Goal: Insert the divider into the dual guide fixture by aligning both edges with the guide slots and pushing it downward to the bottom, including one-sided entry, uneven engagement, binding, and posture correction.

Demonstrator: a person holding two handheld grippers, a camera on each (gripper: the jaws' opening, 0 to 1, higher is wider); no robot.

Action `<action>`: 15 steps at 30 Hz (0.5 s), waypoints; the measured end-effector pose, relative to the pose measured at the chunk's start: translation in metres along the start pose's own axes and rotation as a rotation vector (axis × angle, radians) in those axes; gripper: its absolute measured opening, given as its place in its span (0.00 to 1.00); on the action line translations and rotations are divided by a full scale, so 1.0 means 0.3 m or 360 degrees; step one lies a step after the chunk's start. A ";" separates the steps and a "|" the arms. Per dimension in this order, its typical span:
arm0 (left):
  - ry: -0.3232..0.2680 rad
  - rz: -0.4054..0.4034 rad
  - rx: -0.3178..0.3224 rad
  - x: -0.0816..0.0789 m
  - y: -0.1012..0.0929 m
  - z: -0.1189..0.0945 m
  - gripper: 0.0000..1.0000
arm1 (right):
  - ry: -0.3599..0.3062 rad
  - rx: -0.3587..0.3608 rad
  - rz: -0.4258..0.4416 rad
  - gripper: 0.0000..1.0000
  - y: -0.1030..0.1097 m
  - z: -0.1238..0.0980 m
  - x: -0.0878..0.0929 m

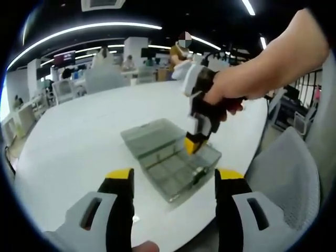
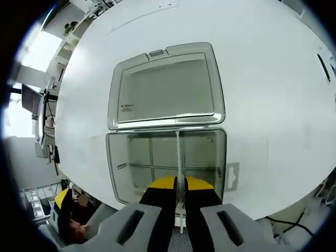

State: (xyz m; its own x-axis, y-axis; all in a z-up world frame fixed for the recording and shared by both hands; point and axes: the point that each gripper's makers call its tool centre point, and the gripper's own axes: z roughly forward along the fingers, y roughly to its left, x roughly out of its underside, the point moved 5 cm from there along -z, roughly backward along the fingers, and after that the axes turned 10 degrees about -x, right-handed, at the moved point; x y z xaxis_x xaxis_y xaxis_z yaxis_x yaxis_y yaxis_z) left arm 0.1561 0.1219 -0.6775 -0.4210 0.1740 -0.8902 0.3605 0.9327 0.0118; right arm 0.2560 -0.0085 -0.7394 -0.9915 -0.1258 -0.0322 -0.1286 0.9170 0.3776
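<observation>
Right gripper: we see our right gripper [image 2: 180, 185] with its yellow-tipped jaws drawn nearly together on the thin pale divider [image 2: 179, 157], pinching it at its near end; in the left gripper view the same gripper [image 1: 193, 140] points down into the box, held by a person's hand [image 1: 247, 79].
Left gripper: our left gripper [image 1: 174, 181] hangs over the table's near edge with its jaws spread wide and nothing between them.
Divider: it stands on edge inside the tray, running away from the right gripper's jaws toward the hinge side, roughly along the tray's middle; we cannot tell whether its edges sit in the guide slots.
Box: a clear plastic organiser box [image 2: 167, 131] lies open on the table; its lid [image 2: 165, 86] is folded flat on the far side in the right gripper view, and the tray [image 2: 126, 163] lies nearer the jaws.
Tray interior: one crosswise partition [image 2: 152, 167] and a lengthwise one split it into compartments; we cannot make out anything lying in them.
Table: a round white table [image 1: 79, 136] carries the box near its edge.
Surroundings: a grey chair [image 1: 286, 168] stands just beside the table, in the left gripper view.
</observation>
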 end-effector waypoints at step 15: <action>-0.0005 -0.0009 -0.0009 -0.002 0.003 -0.002 0.60 | 0.0047 0.0056 -0.0021 0.00 0.014 0.005 0.020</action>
State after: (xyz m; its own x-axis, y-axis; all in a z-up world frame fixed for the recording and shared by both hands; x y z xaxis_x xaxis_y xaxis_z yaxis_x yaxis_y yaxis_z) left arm 0.1563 0.1229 -0.6767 -0.4205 0.1676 -0.8917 0.3532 0.9355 0.0093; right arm 0.2496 -0.0049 -0.7396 -0.9889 -0.1485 -0.0093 -0.1425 0.9278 0.3448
